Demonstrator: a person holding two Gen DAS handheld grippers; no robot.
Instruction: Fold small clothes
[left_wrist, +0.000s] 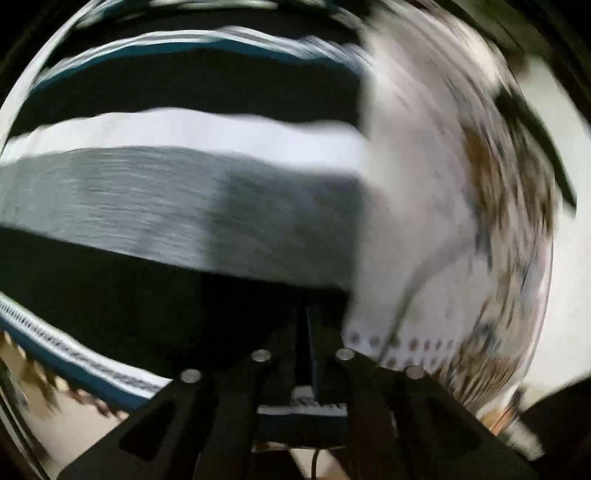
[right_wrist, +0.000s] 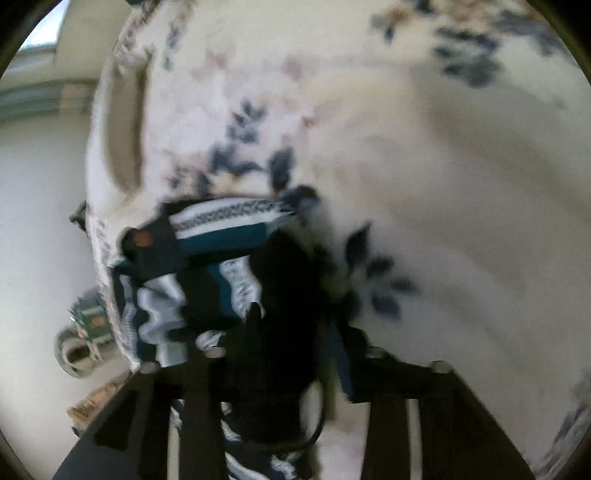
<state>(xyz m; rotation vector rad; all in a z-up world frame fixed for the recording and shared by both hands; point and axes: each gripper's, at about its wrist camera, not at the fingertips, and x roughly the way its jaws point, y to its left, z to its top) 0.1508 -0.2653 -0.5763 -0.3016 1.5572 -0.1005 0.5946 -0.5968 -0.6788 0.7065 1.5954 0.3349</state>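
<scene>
Garment (right_wrist: 221, 251) striped black, teal, white, lies bunched on floral bedspread (right_wrist: 406, 166) | left gripper (left_wrist: 304, 354) nearly closed, pinching garment's edge | right gripper (right_wrist: 288, 354) part-spread, dark cloth between its fingers, grip unclear

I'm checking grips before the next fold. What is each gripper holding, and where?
Both hold the striped garment: the left gripper pinches its patterned edge, and the right gripper grips a bunched dark part.
</scene>
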